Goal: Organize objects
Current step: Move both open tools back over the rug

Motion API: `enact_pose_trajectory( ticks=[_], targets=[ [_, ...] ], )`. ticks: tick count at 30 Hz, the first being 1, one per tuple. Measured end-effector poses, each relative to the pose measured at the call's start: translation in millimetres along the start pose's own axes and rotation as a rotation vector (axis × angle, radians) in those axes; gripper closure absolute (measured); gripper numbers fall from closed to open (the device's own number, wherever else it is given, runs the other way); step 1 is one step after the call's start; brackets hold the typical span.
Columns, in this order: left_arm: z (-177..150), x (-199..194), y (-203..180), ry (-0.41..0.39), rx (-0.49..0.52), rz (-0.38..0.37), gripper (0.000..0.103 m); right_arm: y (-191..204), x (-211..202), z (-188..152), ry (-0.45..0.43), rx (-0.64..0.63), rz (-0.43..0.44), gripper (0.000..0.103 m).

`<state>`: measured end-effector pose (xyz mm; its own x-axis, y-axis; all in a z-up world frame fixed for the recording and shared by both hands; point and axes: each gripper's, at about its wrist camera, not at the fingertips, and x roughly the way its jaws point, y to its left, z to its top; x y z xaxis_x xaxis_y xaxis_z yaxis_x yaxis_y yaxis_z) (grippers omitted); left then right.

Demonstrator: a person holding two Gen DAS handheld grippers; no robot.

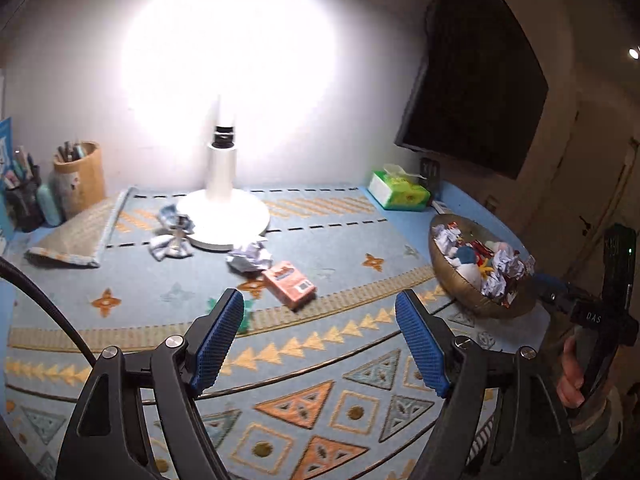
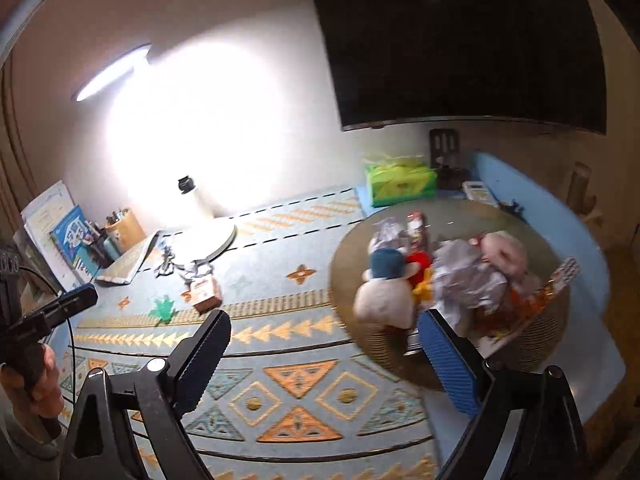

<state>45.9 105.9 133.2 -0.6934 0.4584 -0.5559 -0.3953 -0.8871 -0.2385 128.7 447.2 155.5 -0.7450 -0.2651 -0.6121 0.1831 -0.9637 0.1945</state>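
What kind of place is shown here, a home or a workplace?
Probably a desk at home: a lit desk lamp, a pen holder with pens, a tissue box, and a wall-mounted dark screen above a patterned mat.

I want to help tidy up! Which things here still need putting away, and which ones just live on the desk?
For the job:
- basket, already holding toys and paper
- orange box
- crumpled paper ball
- crumpled wrapper by the lamp
- small green scrap

Just lying about:
- white lamp
- green tissue box
- pen holder
- patterned mat
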Motion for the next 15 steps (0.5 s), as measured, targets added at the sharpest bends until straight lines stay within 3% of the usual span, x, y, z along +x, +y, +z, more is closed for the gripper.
enact_pose_trajectory(
  ticks=[1,3,7,11,15],
  targets=[
    [-1,-6,12,-0.012,-0.021,0.026,0.018,12,13,-4,0.029,-0.014,0.023,0.008],
    [-6,-8,35,-0.008,-0.068,0.089,0.000,36,40,-13,0.075,-0.037,0.051,0.008],
    [-36,20,71,0.112,-0.065,0.244,0.000,72,96,-33,0.174,-0.109,0.000,0.008],
    [-66,52,91,0.193,-0.092,0.288,0.000,87,129,-42,0.198,-0.172,-0.095,0.008],
    [-80,72,95,0.250,-0.071,0.337,0.000,84,138,-47,0.231,-0.174,-0.108,0.008]
  ],
)
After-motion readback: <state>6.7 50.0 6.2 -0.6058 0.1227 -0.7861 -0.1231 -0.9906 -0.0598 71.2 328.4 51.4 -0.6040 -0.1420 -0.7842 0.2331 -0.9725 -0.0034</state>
